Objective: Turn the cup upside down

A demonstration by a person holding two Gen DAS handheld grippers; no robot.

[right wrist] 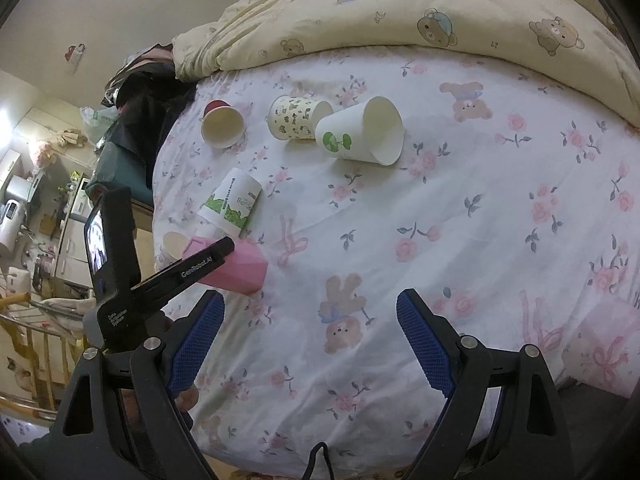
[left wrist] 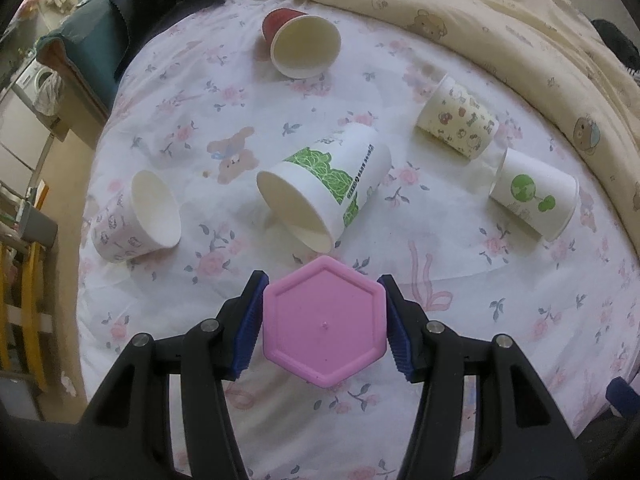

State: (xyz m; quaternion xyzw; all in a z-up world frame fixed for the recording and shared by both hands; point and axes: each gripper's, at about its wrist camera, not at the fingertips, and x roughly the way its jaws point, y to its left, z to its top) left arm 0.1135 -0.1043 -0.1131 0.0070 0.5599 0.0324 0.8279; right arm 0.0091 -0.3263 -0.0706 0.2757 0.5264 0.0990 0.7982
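Note:
My left gripper [left wrist: 323, 322] is shut on a pink hexagonal cup [left wrist: 324, 322], its flat base facing the camera, held just above the floral bedsheet. In the right wrist view the pink cup [right wrist: 240, 266] lies tilted in the left gripper [right wrist: 208, 258] at the bed's left edge. My right gripper [right wrist: 310, 322] is open and empty over the sheet. Paper cups lie on their sides: a tall green-leaf cup [left wrist: 326, 188], a red cup [left wrist: 302, 44], a cartoon-print cup [left wrist: 458, 120], a green-globe cup [left wrist: 534, 194] and a pale floral cup [left wrist: 138, 216].
A cream bear-print duvet [left wrist: 500, 28] is bunched along the far and right side of the bed. The bed's left edge [left wrist: 90, 208] drops to the floor, with furniture and a yellow wooden frame [left wrist: 28, 292] beyond.

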